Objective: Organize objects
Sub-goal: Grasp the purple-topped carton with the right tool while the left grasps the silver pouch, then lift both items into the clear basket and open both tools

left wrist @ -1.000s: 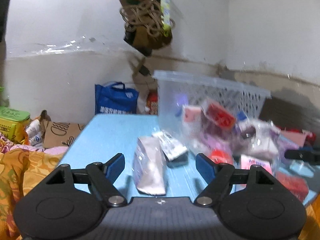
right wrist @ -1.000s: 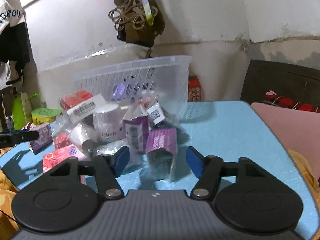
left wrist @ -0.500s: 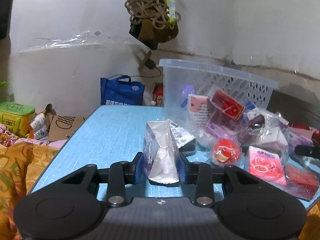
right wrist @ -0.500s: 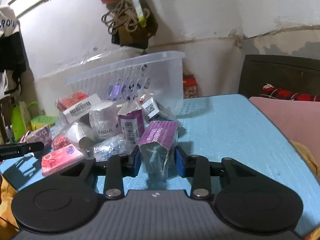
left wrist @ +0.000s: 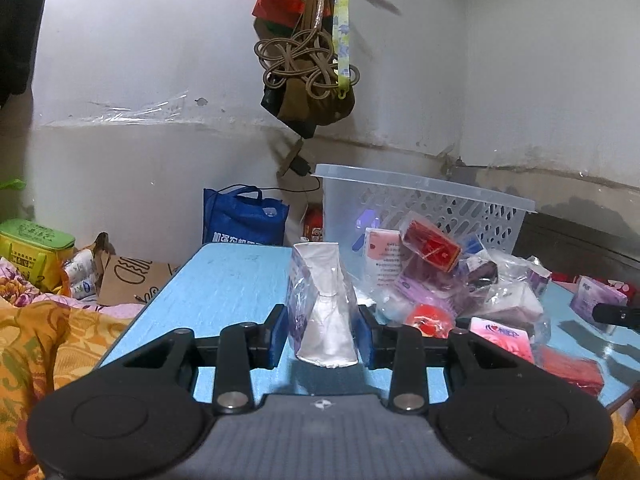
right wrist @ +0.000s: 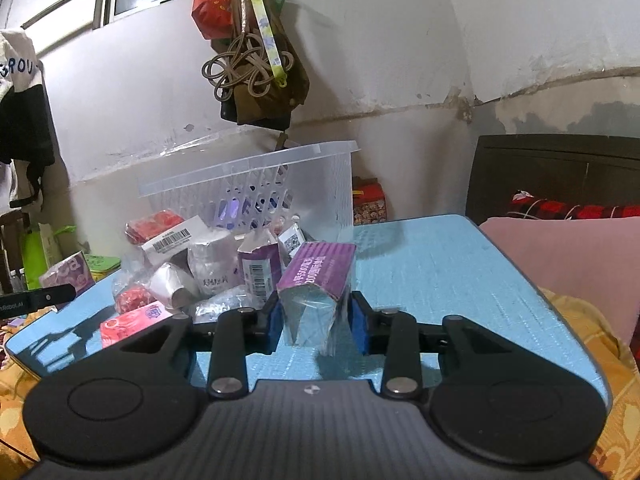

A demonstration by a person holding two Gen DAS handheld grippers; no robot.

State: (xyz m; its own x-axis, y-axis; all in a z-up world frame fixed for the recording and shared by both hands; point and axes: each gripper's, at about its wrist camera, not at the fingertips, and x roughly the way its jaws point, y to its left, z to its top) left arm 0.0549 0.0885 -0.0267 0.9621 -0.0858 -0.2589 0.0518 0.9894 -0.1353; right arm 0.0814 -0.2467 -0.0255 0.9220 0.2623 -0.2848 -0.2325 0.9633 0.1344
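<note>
We see two claws at work over a pale blue surface (left wrist: pixel 224 280) strewn with small wrapped packs. The left claw (left wrist: pixel 323 334) has just been closing and now pinches a silvery white pack in clear wrap (left wrist: pixel 326 312), its blue pads (left wrist: pixel 278 334) pressed to either side; the pack stands upright, and whether its lower edge touches the surface we cannot tell. In the right wrist view, the right claw (right wrist: pixel 313 322) has likewise just been closing and now clamps a purple-topped pack in clear wrap (right wrist: pixel 316 292), which tilts away from the camera with its printed purple face turned upward.

Behind both packs stands a translucent slotted basket (left wrist: pixel 420 200), set on the far part of the surface against a stained white wall. In front of the basket lies a heap of goods: a red box (left wrist: pixel 430 244) leaning on top, a pink and white pack (left wrist: pixel 382 256) upright beside it, a round red item (left wrist: pixel 430 318) lower down, and a pink pack (left wrist: pixel 502 338) lying flat nearest the left claw's right finger. From the right wrist view we also make out a white box with a barcode (right wrist: pixel 176 238) and a purple carton (right wrist: pixel 260 268) standing in the heap.

A blue shopping bag (left wrist: pixel 244 220) sits beyond the surface's far edge, and a bundle of knotted cord and bags (left wrist: pixel 308 64) hangs on the wall above. Orange patterned bedding (left wrist: pixel 48 344) lies to the left of the surface.
</note>
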